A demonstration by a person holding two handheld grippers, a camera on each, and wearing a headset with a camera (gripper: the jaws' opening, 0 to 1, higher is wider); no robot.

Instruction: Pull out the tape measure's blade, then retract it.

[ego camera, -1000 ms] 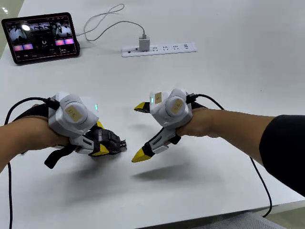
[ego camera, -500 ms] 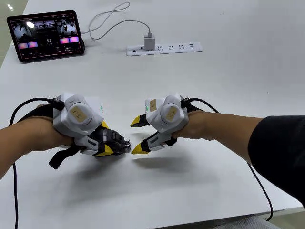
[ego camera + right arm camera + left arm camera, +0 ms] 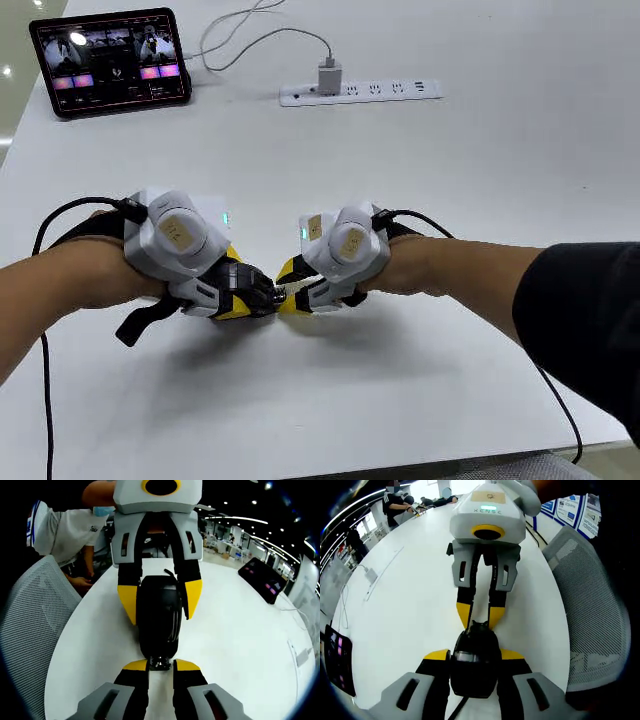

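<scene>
White workbench (image 3: 450, 180); left gripper (image 3: 232, 285) clamps the tape measure (image 3: 472, 667); right gripper (image 3: 288, 290) pinches its blade tip (image 3: 160, 663) — blade not yet drawn out.

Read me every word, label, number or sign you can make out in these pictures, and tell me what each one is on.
"XENSE": white body of the right gripper, left gripper view.
Tan stickers on the left gripper and the right one: too small to read.
Tablet screen, wall posters, tape measure label: too blurred to read.
</scene>
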